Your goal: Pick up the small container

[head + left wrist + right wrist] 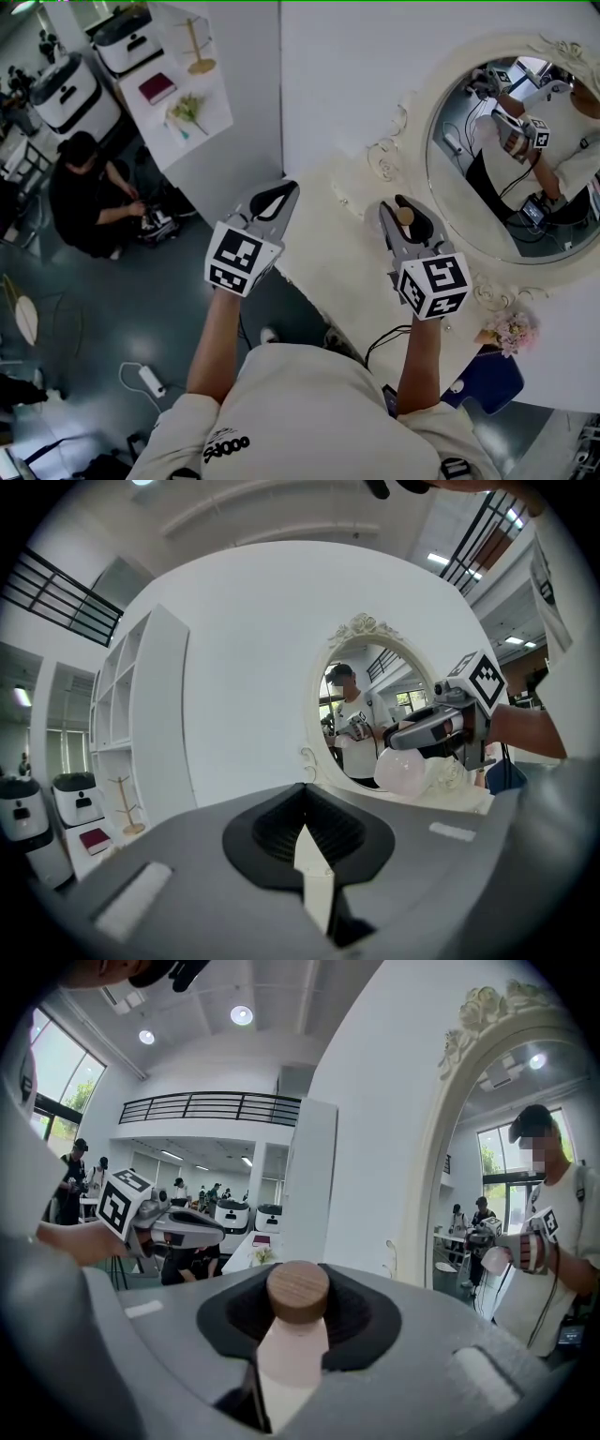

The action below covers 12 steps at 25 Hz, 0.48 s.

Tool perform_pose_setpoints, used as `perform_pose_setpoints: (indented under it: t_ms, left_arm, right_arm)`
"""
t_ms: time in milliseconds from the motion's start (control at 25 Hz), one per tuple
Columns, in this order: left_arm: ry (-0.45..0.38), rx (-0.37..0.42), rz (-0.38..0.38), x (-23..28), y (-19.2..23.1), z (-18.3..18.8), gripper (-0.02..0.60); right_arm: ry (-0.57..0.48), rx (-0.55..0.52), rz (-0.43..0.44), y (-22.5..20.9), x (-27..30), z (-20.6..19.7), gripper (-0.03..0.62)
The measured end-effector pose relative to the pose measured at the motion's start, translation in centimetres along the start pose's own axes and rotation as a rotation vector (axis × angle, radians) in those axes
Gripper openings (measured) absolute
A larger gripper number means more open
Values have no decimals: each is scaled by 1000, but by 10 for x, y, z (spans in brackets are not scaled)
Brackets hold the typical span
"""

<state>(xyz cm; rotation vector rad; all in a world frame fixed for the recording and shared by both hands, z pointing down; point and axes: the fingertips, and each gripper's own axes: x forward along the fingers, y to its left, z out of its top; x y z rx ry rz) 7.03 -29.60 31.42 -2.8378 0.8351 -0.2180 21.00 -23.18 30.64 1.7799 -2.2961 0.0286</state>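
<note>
The small container [405, 217] is a pale pink bottle with a round wooden cap. My right gripper [401, 203] is shut on it and holds it in the air above the cream tabletop [328, 248]. In the right gripper view the container [292, 1354] stands upright between the jaws of that gripper [298, 1279], its cap at the black pads. The left gripper view shows the same container [403, 771] hanging under the right gripper [433, 729], in front of the mirror. My left gripper [284, 190] hovers at the table's left edge, jaws shut and holding nothing, as its own view shows [304, 794].
An oval mirror in an ornate white frame [420, 141] lies on the table at right, with pink flowers [511, 330] beside it. On the floor at left a person [89, 202] crouches. A white shelf [178, 94] carries a book and flowers.
</note>
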Motion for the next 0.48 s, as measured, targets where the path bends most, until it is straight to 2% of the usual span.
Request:
perform_pose_setpoints:
  t_ms: [480]
  left_arm:
    - [11, -21, -6, 2, -7, -6, 20]
  right_arm:
    - [15, 8, -12, -3, -5, -8, 112]
